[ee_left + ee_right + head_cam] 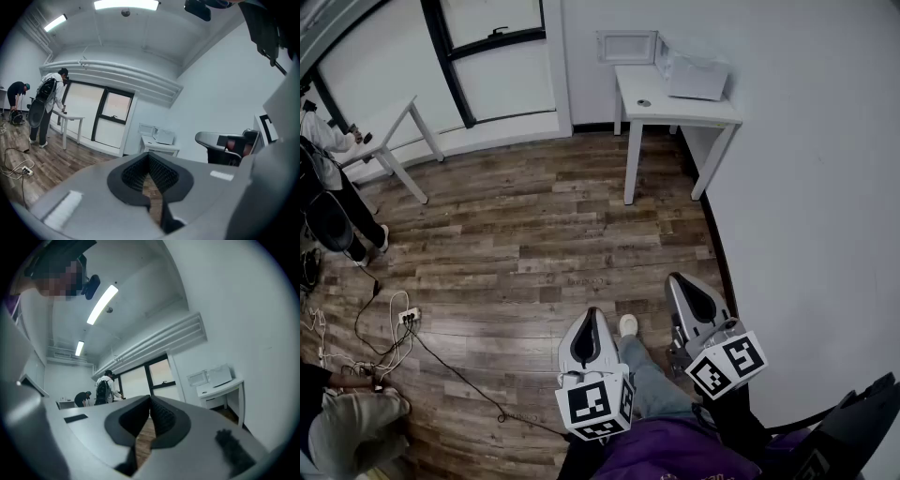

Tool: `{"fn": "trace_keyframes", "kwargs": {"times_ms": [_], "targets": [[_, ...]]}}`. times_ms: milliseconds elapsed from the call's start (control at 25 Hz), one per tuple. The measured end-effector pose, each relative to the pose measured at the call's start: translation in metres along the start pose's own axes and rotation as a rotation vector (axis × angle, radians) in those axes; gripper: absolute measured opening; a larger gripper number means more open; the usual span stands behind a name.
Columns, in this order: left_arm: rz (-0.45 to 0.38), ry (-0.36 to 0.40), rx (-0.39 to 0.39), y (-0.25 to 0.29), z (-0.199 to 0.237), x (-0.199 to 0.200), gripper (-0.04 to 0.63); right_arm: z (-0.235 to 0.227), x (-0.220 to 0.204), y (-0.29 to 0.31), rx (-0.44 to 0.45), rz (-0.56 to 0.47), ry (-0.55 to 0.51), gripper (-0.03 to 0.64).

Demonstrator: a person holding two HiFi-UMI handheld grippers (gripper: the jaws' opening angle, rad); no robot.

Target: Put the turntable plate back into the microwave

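A white microwave [692,73] stands on a small white table [694,111] against the far wall, well away from both grippers. A small round thing [644,103] lies on the tabletop beside it; I cannot tell what it is. No turntable plate shows clearly. My left gripper [592,314] and right gripper [680,279] hang low over the wood floor, jaws shut and empty. In the left gripper view the shut gripper [150,157] points toward the microwave [165,137]. In the right gripper view the microwave [219,375] sits right of the shut gripper [151,399].
A second white table [389,127] stands at the far left with a person [328,159] beside it. Another person [337,422] crouches at the lower left. A power strip [408,316] and loose cables lie on the floor. The white wall runs along the right.
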State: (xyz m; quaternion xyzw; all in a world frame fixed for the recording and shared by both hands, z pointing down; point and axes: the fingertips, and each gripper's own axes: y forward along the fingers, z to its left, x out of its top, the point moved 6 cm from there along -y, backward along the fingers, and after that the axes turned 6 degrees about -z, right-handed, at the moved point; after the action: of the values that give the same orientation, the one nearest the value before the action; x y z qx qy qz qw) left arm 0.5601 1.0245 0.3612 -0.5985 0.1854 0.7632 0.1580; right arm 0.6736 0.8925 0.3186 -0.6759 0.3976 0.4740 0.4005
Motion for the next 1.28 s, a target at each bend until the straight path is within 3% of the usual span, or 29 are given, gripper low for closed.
{"fn": "trace_keyframes", "kwargs": {"times_ms": [240,440,640,880,1280], "targets": [[0.008,0.040,-0.045,0.121,-0.005,0.023,0.006,-0.073,0.000,0.089,-0.016,0.063,-0.024,0.009],[0.005,-0.069,-0.111,0.224,-0.025,0.045,0.006,-0.143,0.013,0.166,-0.017,0.066,-0.001,0.009],[-0.031,-0.054,-0.078,0.308,-0.023,0.064,0.006,-0.198,0.025,0.234,-0.002,0.047,-0.016,0.009],[-0.027,-0.124,-0.045,0.365,-0.001,0.064,0.005,-0.205,0.007,0.290,0.027,0.074,0.003,0.009],[-0.004,-0.107,-0.063,0.501,0.067,0.072,0.005,-0.254,-0.028,0.426,-0.007,0.117,-0.004,0.009]]}}
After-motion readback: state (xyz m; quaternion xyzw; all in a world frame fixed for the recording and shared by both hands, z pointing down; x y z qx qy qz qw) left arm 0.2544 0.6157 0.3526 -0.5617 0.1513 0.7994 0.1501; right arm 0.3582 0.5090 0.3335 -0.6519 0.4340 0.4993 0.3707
